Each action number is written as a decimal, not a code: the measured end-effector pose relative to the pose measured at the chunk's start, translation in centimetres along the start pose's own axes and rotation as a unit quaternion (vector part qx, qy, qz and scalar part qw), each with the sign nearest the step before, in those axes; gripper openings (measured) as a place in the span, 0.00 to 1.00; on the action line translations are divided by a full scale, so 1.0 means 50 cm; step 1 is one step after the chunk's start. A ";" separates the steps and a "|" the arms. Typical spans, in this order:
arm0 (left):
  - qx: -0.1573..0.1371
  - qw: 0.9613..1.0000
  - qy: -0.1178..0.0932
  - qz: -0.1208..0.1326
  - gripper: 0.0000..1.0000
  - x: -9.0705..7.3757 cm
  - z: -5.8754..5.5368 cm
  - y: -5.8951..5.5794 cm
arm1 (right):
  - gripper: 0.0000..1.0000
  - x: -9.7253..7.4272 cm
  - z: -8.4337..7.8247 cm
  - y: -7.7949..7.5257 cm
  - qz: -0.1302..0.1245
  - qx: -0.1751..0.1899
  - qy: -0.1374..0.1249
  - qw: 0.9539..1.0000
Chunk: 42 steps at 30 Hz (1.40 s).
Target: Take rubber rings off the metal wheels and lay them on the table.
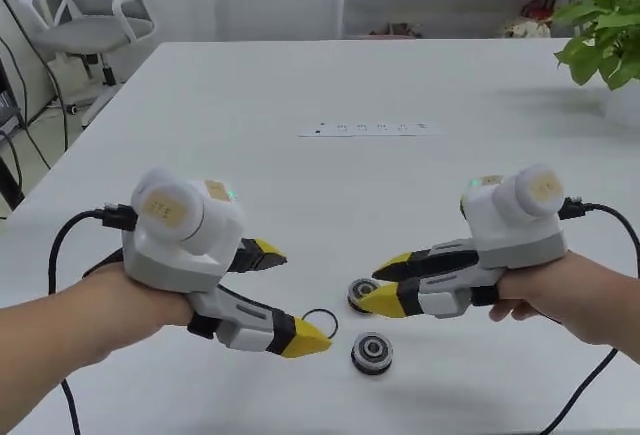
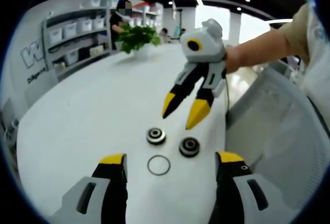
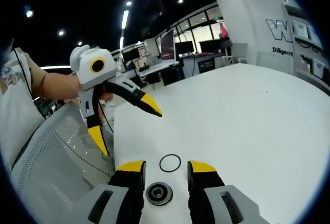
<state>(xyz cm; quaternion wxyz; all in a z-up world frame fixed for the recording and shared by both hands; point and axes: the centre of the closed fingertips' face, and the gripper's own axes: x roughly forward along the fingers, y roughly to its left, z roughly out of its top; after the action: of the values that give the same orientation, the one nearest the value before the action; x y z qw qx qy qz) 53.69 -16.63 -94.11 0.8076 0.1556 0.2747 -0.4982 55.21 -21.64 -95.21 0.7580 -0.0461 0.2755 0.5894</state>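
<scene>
White surface [image 1: 400,85], over whose near edge I hold my left gripper [image 1: 290,295], yellow-tipped fingers wide apart, facing my right gripper [image 1: 378,285], fingers narrowly apart. Two round metal wheels with dark rims lie flat and near each other: the farther wheel [image 3: 158,193] sits between my right fingers, whether touched I cannot tell, and the nearer wheel [image 1: 372,352] lies free of both grippers. Thin black rubber ring [image 1: 320,322], flat on the surface beside the wheels, between my left fingers.

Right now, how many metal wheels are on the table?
2. One metal wheel sits between the right gripper's jaws; the second wheel lies nearer the person, beside a loose rubber ring. None look hidden.
</scene>
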 end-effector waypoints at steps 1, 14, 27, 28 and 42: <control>0.001 1.000 0.000 -0.001 0.70 0.002 0.001 -0.001 | 0.30 -0.002 -0.001 0.000 -0.001 0.000 0.000 1.000; 0.011 1.000 0.011 -0.018 0.67 0.039 0.007 -0.018 | 0.33 -0.019 -0.035 0.008 -0.004 -0.003 0.009 1.000; 0.016 0.999 0.028 -0.033 0.60 0.072 -0.012 -0.028 | 0.34 -0.015 -0.091 -0.001 -0.002 0.002 0.024 1.000; 0.017 0.999 0.029 -0.034 0.60 0.075 -0.013 -0.029 | 0.34 -0.014 -0.094 -0.001 -0.002 0.002 0.025 1.000; 0.016 0.997 0.042 -0.056 0.50 0.109 -0.029 -0.056 | 0.31 -0.002 -0.137 0.012 0.011 -0.017 0.047 0.999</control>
<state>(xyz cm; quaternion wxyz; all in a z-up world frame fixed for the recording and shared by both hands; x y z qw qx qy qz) 52.70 -21.09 -98.48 0.7633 0.1737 0.3085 -0.5404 52.14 -24.23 -100.79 0.7370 -0.0838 0.3009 0.5994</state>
